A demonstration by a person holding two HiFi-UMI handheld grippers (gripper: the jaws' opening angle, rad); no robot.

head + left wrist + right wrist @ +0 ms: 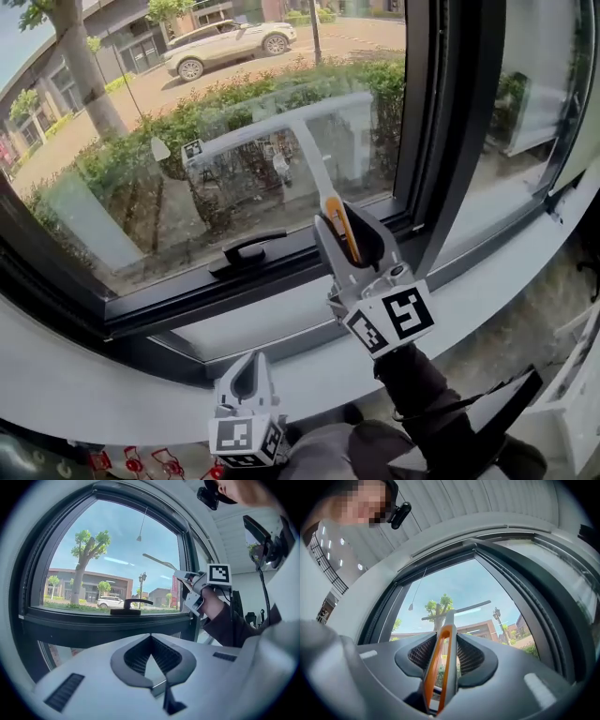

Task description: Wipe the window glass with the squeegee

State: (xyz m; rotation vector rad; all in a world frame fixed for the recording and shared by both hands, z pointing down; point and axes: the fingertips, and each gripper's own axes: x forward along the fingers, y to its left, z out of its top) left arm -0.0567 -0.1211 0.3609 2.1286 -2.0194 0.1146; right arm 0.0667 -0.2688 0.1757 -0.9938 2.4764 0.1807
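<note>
**Current state.** The right hand-held gripper (349,234) is closed on the squeegee (314,159). Its jaws clamp the orange-and-grey handle (439,667) from both sides, and the handle runs forward between the pads. The blade (281,122) lies crosswise over the window glass (141,202), above the dark window handle (246,249). It is at the pane or just off it; I cannot confirm contact. The left hand-held gripper (247,370) hangs low in front of the window sill (84,380), jaws together with nothing between them.

**Handling properties (judged).**
- The squeegee looks light, a slim plastic shaft with a wide T-shaped head. Weight is not the concern; leverage is.
- The shaft and head bar appear stiff. Only the wiping edge should flex.
- The handle surface looks smooth and narrow, so it may twist or pivot in the pads when one end of the blade drags harder than the other.
- The glass is hard and slick. The blade will glide if pressed evenly and will skip if tilted.

**Where to hold.**
- Grip the handle on its flat sides, as now, well down its length and seated deep between the pads.
- Do not grip the neck or the blade.
- Hold the shaft in line with the jaws so that pressing force goes straight into the head.

**Caution.** Keep the head bar clear of the window handle and the dark frame (441,141) during the stroke.
</note>
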